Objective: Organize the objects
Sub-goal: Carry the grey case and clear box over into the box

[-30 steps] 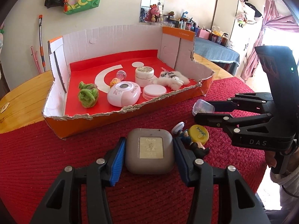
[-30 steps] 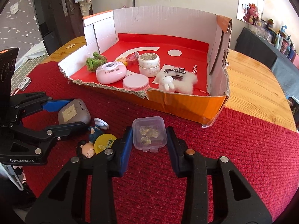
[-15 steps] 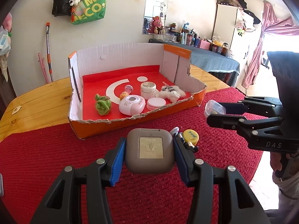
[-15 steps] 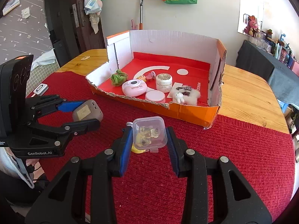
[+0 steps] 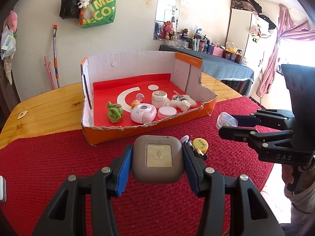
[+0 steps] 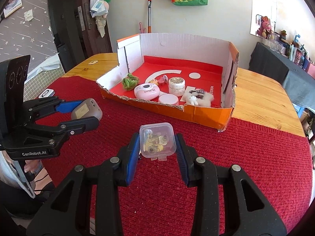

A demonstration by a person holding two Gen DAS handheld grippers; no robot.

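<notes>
Grey case (image 5: 158, 158) clamped in left hand-held gripper (image 5: 156, 162), clear little box (image 6: 157, 140) clamped in right hand-held gripper (image 6: 157, 150), both above red cloth near tabletop's front edge: lift over torn cardboard wall (image 5: 149, 124), lower gently into free red spots.

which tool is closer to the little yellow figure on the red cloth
Left. The left tool hangs right beside the yellow figure; the right tool is farther off to its right.

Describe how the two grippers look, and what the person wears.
Both grippers, left and right, are black plastic with silver rivets and blue ribbed pads. One body reads GenRobot.AI, the other DAS. A pale fleecy sleeve shows at the left wrist.
</notes>
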